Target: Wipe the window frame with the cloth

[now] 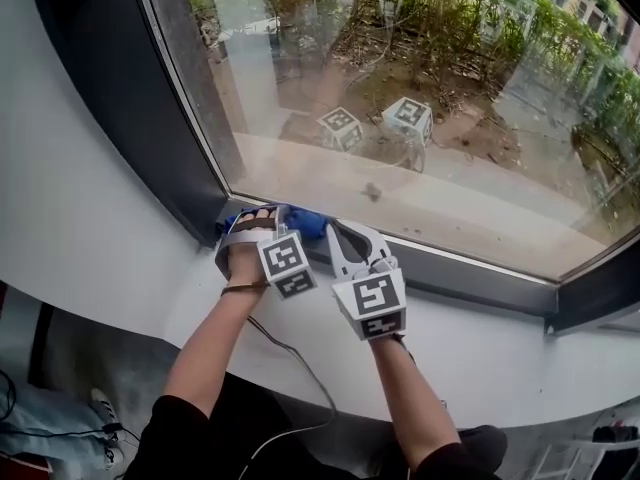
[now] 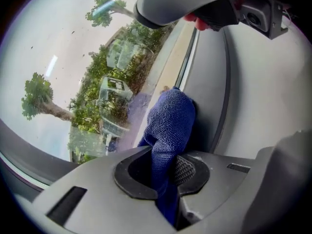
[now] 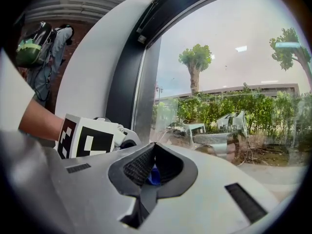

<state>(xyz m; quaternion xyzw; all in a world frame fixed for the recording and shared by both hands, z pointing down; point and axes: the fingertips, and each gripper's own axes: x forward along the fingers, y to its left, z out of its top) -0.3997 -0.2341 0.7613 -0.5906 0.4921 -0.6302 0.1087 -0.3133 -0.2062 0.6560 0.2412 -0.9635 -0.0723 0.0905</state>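
Observation:
The blue cloth (image 1: 305,223) lies bunched in the bottom left corner of the dark window frame (image 1: 470,278). My left gripper (image 1: 260,216) is shut on it. In the left gripper view the cloth (image 2: 168,126) rises out of the closed left gripper (image 2: 163,172) and presses against the frame (image 2: 209,91) beside the glass. My right gripper (image 1: 350,230) rests just right of the cloth, pointing at the frame. Its jaws (image 3: 151,172) are shut, with a speck of blue showing through the gap between the pads. The left gripper's marker cube (image 3: 90,138) shows to its left.
A white sill (image 1: 480,353) runs below the frame, and a white wall (image 1: 70,198) flanks it at the left. A cable (image 1: 300,368) hangs from the left gripper over the person's lap. A backpack (image 3: 34,43) hangs in the room behind.

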